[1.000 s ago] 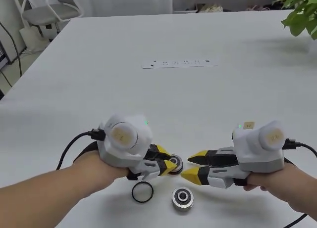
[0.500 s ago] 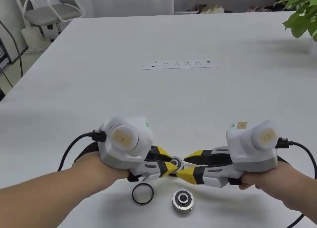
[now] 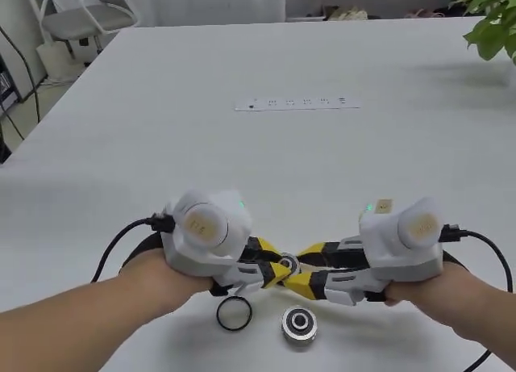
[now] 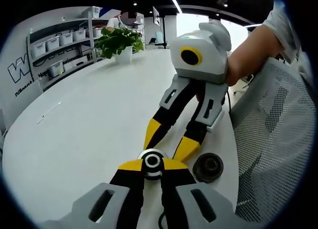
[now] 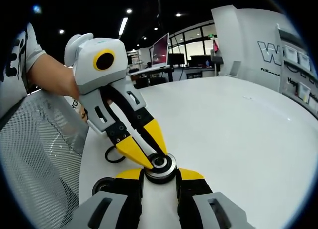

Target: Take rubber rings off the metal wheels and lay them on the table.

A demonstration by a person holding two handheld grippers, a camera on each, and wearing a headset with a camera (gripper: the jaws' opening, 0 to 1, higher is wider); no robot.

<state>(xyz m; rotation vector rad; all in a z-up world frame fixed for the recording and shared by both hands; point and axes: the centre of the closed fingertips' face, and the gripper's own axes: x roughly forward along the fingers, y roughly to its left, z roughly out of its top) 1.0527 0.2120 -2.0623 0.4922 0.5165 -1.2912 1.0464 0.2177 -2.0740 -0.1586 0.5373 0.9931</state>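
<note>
Wheel braced for peel
L tongs (image 4: pixel 152 165) clamp small silver metal wheel w/ black rubber ring (image 4: pixel 152 160), steadying it; R tongs (image 5: pixel 160 175) straddle its rim, prob. to peel; grip unclear.

**Occlusions and cut-offs**

- Head view, lower centre: the small silver metal wheel (image 3: pixel 285 265) is mostly covered by the yellow jaw tips of the left gripper (image 3: pixel 276 269) and the right gripper (image 3: pixel 301 269). Whether the right gripper's tips press on its rim cannot be determined.
- Right gripper view, lower left: the thin black rubber ring (image 5: pixel 113 157) lies partly behind the left gripper's jaw. The second, dark-rimmed metal wheel (image 5: pixel 101 184) is mostly hidden by the right gripper's own jaw.
- Head view, upper right: the green leafy plant (image 3: pixel 490 21) is cut by the frame edge.
- Head view, upper left: the grey office chair (image 3: pixel 81 13) is cut by the top edge.
- Head view, upper centre: the sockets of the flat white power strip (image 3: pixel 297 104) are too small to distinguish.
</note>
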